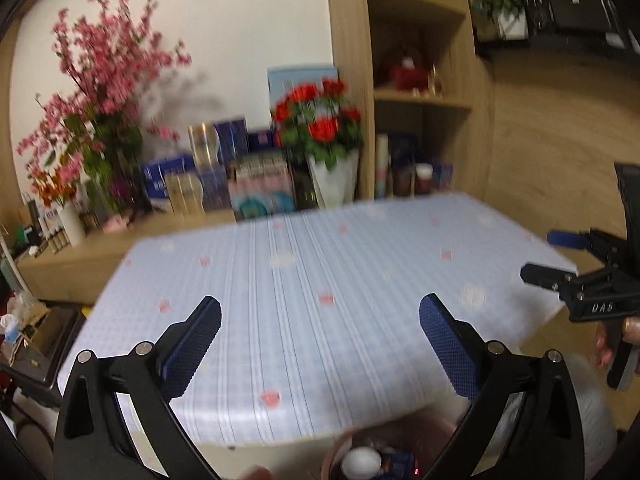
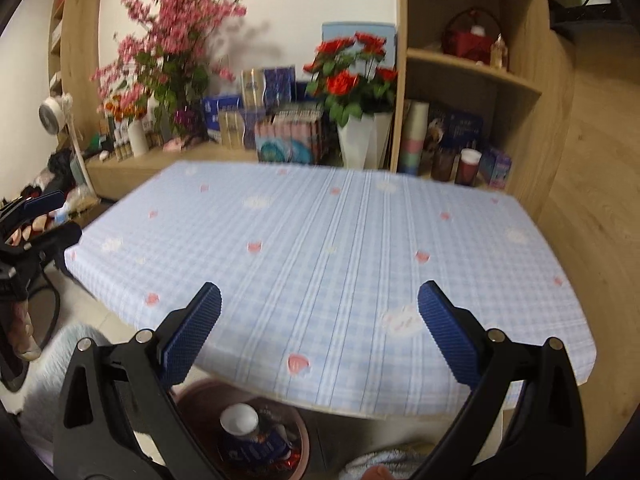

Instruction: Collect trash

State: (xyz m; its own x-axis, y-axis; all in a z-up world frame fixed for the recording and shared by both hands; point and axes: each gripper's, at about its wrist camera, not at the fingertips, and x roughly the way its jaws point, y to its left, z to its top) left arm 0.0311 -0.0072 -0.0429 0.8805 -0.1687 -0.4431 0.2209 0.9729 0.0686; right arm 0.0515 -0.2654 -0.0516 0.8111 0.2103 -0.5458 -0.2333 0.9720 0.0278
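Both the left gripper (image 1: 320,336) and right gripper (image 2: 319,334) were seen spread wide and empty, the bin (image 2: 200,400) of trash (image 2: 256,438) lying bottom-centre beneath the table (image 2: 360,240) edge, nearer the right.

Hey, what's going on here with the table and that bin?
A person is collecting trash with a gripper in each hand. Both the left gripper and the right gripper are open with nothing between the fingers, held above the table. No loose trash shows on its checked cloth. The bin below the near edge already holds a white cup and some wrappers.
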